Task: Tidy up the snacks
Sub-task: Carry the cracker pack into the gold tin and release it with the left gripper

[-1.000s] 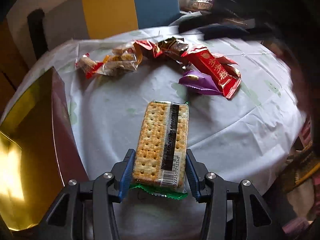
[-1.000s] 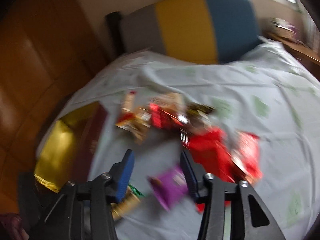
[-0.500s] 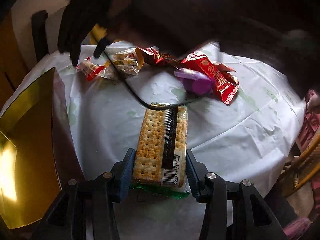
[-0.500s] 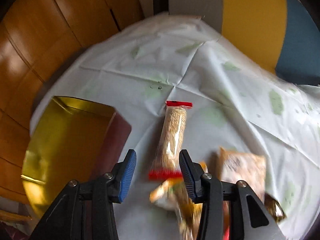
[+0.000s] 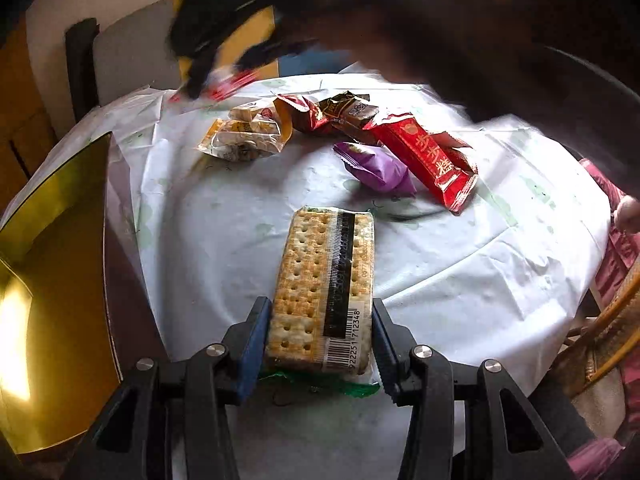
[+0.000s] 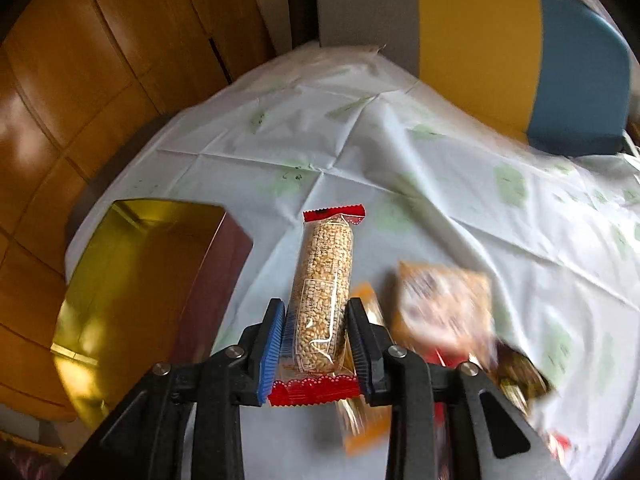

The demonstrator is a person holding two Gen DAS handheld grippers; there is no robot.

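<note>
My left gripper (image 5: 320,308) is shut on a clear pack of crackers (image 5: 324,264), which points away over the white tablecloth. The jaws of my right gripper (image 6: 314,308) are closing, and their pads press the sides of a grain bar (image 6: 324,272) in a clear wrapper with red ends. The left wrist view shows that bar's red end (image 5: 218,86) blurred under the dark right gripper at the far left of the table. An open gold-lined box (image 6: 132,280) stands just left of the bar and also left of the cracker pack as the gold-lined box (image 5: 48,264).
Loose snacks lie at the far side of the table: a red pack (image 5: 428,156), a purple pack (image 5: 376,168), an orange-and-clear pack (image 5: 240,140) and brown wrappers (image 5: 348,112). A grey, yellow and blue chair (image 6: 500,52) stands behind the table. The person's dark arm crosses overhead.
My right gripper swept left from over the purple and red packs to the grain bar and narrowed onto it. The left gripper kept still with the crackers.
</note>
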